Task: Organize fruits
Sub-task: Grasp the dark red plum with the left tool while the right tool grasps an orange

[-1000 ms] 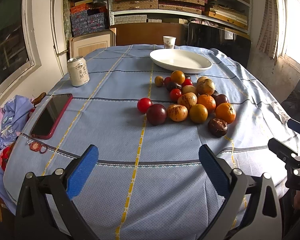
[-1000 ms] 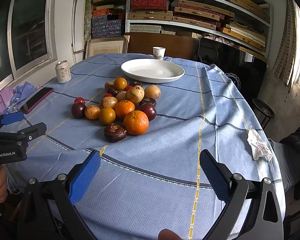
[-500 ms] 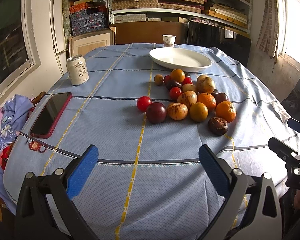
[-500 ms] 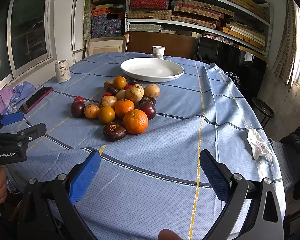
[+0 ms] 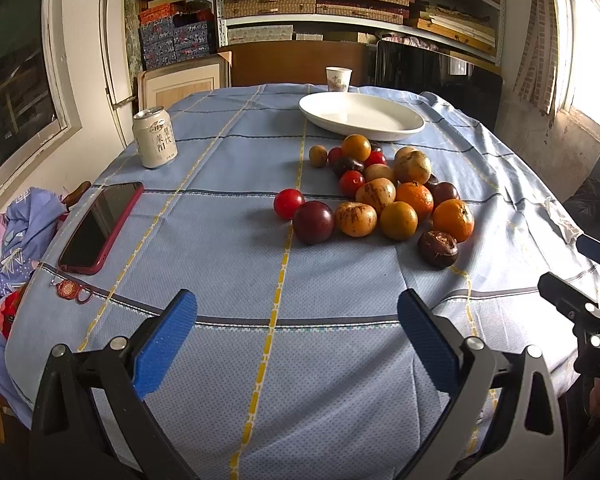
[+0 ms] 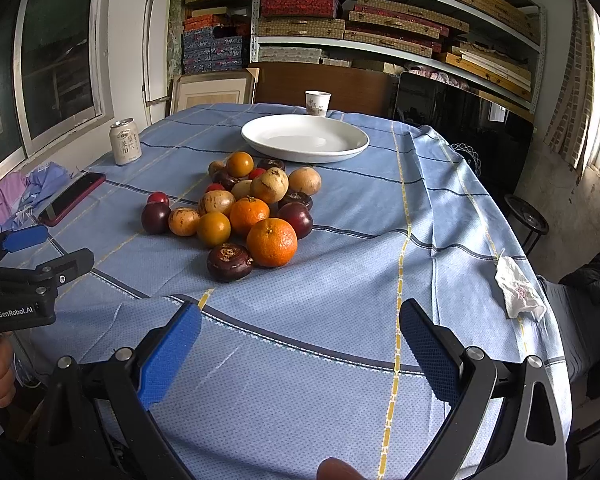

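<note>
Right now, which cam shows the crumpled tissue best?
Right wrist view: the crumpled tissue lies whole and unblocked at the table's right edge. In the left wrist view it is only a small, distorted sliver near the frame's right side, beyond the fruit.

Daylight floods in from the blown-out window (image 5: 592, 44) up and to the right of both grippers, washing that edge white. The clustered round orange, red and purple fruits (image 6: 244, 208) throw soft shadows leftward on the blue checked tablecloth (image 5: 228, 248). Focus is sharp centrally; fisheye bending and dark vignetting mark the corners.
</note>
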Demonstrator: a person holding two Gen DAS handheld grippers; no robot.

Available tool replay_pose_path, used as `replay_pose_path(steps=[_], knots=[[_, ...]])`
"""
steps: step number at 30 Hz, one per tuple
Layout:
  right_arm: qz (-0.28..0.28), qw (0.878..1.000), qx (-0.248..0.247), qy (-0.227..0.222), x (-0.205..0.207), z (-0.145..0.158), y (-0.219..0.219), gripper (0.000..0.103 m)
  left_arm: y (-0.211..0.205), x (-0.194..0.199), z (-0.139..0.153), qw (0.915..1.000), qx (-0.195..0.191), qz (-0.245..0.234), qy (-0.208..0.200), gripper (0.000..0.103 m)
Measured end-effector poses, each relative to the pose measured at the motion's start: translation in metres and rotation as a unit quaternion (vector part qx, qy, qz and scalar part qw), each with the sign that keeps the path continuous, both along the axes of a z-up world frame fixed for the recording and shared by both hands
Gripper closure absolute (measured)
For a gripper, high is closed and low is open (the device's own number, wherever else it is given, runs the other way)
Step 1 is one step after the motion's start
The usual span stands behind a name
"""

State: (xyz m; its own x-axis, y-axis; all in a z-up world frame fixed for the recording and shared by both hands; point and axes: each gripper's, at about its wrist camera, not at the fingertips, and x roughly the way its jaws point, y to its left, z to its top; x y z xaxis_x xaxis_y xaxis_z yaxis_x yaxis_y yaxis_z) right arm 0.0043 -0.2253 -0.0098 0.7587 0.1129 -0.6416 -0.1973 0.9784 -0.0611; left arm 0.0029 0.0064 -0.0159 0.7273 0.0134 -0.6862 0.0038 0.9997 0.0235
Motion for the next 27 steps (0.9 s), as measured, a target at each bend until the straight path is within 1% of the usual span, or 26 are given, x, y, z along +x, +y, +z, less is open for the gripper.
replay_pose_path(steps=[4,7,8,9,11,13,14,16,17,18,19,22,23,25,27], knots=[[0.007,1.0,0.009,-0.006,-0.002,-0.001,-0.002,0.003,0.003,0.002,-0.004,1.0,0.001,0.003,0.002,0.005],[0.009,0.999,0.041,-0.021,-0.002,0.001,-0.007,0.003,0.009,0.005,-0.006,1.0,-0.002,0.008,0.002,0.005],[0.012,0.997,0.062,-0.033,-0.004,0.002,-0.01,0.003,0.011,0.006,-0.007,0.9999,-0.004,0.01,0.002,0.005],[0.013,0.996,0.072,-0.043,-0.004,0.003,-0.011,0.003,0.014,0.008,-0.008,0.9999,-0.007,0.012,0.001,0.005],[0.016,0.997,0.068,-0.045,-0.001,0.001,-0.009,0.003,0.019,0.01,-0.009,0.9998,-0.013,0.014,0.001,0.005],[0.018,0.998,0.056,-0.035,0.002,-0.002,-0.006,0.003,0.023,0.014,-0.011,0.9999,-0.012,0.01,0.001,0.005],[0.011,0.998,0.061,-0.031,0.004,-0.003,-0.007,0.003,0.024,0.015,-0.011,0.9999,-0.009,0.01,0.001,0.005],[0.014,0.994,0.103,-0.023,0.008,-0.001,-0.015,0.003,0.025,0.02,-0.01,1.0,-0.003,0.006,-0.002,0.005],[0.017,0.991,0.13,-0.008,0.015,-0.001,-0.022,0.003,0.027,0.023,-0.008,1.0,-0.003,0.004,-0.004,0.005],[0.015,0.99,0.138,0.007,0.02,-0.002,-0.024,0.003,0.029,0.025,-0.006,1.0,-0.005,0.0,-0.007,0.005],[0.013,0.988,0.147,0.036,0.029,-0.005,-0.027,0.003,0.032,0.029,-0.004,0.9999,-0.008,-0.002,-0.011,0.005],[0.019,0.982,0.169,0.083,0.047,-0.016,-0.03,0.003,0.04,0.044,0.002,0.9997,-0.008,0.003,-0.025,0.005],[0.022,0.978,0.179,0.1,0.054,-0.02,-0.031,0.005,0.042,0.049,0.003,0.9996,-0.006,0.005,-0.028,0.005],[0.023,0.977,0.18,0.108,0.061,-0.022,-0.029,0.007,0.046,0.062,0.004,0.9995,-0.006,0.01,-0.029,0.005],[0.02,0.982,0.162,0.098,0.068,-0.02,-0.023,0.007,0.05,0.076,0.003,0.9996,-0.014,0.008,-0.023,0.005]])
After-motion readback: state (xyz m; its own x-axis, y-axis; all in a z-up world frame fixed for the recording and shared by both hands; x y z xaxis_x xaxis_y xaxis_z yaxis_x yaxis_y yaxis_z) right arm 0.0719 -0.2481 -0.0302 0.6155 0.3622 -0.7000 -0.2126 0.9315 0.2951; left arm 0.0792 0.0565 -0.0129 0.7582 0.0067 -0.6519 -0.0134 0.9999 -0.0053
